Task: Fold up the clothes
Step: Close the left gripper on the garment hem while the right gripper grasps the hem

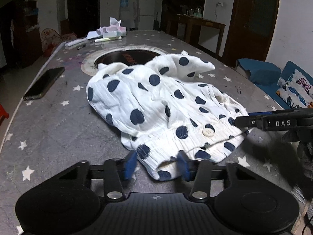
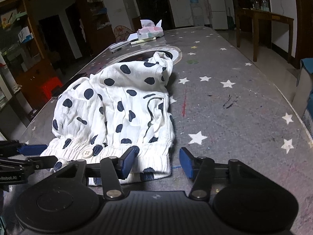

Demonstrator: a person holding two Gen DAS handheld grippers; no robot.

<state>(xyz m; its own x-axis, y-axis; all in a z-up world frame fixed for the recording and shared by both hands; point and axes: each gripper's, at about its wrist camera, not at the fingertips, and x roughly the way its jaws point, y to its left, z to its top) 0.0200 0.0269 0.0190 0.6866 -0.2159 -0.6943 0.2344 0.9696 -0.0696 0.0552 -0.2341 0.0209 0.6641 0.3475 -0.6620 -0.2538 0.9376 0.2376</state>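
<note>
A white garment with navy polka dots lies crumpled on the grey star-patterned table. Its elastic waistband, with a white button, faces me. My left gripper is open, and a corner of the waistband lies between its blue pads. In the right wrist view the same garment fills the left half. My right gripper is open over the waistband's right end; its left pad rests at the fabric and its right pad stands off over bare table. The right gripper's tip shows at the garment's right edge.
A dark phone lies at the table's left edge. A round recessed hotplate sits behind the garment. Farther back lie a tissue pack and pens. A blue seat stands off to the right, and a red stool stands beside the table.
</note>
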